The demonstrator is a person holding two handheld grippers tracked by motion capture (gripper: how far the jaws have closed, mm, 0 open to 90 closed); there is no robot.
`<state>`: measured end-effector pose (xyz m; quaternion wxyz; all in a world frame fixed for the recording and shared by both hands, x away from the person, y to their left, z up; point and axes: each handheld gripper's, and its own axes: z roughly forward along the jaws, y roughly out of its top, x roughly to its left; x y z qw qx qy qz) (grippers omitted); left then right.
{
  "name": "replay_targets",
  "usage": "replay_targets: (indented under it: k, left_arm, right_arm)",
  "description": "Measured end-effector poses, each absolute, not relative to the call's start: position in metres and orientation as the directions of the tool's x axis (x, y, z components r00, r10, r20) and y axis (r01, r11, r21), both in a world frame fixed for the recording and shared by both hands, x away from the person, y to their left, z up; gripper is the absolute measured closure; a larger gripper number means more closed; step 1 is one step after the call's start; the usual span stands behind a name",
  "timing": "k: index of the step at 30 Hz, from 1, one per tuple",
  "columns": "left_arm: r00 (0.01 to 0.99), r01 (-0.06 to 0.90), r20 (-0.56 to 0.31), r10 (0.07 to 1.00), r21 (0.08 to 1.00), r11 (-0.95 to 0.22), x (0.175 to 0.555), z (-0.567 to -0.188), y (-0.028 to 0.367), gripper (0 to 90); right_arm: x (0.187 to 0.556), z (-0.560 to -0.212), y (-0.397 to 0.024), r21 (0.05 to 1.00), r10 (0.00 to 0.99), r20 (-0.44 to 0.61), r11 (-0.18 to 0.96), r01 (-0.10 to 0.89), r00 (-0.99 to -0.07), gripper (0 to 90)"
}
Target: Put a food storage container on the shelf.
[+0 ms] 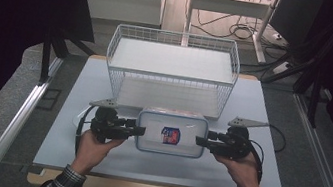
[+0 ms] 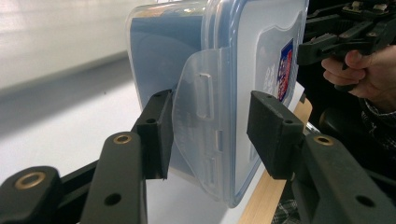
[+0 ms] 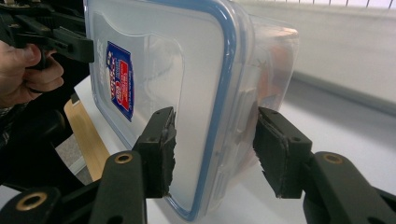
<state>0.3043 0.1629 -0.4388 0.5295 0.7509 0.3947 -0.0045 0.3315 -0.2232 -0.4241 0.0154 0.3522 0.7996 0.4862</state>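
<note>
Table point(image 1: 256, 118): your white tabletop has a wooden strip along its near edge and carries everything below.
Wire basket point(image 1: 122, 74): a white two-level basket stands on the far half of the table, just behind the container, apart from both of your grippers.
Container point(image 1: 171, 134): a clear plastic lock-lid food box with a blue seal and a red-and-blue sticker on its lid sits between your two grippers, near the middle of the table, in front of the basket. In the two gripper views its underside looks clear of the tabletop.
Left gripper point(image 1: 140, 131): you hold it level, pointing inward at the box's left end. Its jaws are half closed and clamp that end, one pad on the side clasp, the other on the lid point(image 2: 261, 70).
Right gripper point(image 1: 200, 141): it mirrors the left and grips the right end, one pad on the lid, one on the underside.
</note>
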Motion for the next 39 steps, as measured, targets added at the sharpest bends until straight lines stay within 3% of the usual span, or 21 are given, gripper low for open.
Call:
replay_targets:
  k: [25,39]
  left_arm:
    - [0.711,0.515,-0.354,0.607,0.85,-0.107,0.335,-0.365,0.176,52.0]
    - [0.718,0.49,-0.331,0.612,0.865,-0.107,0.36,-0.34,0.177,52.0]
  right_arm:
    - [0.369,-0.35,-0.211,0.855,0.559,0.25,0.255,0.451,-0.791,49.9]
    - [0.393,-0.324,-0.207,0.874,0.567,0.238,0.23,0.429,-0.789,49.5]
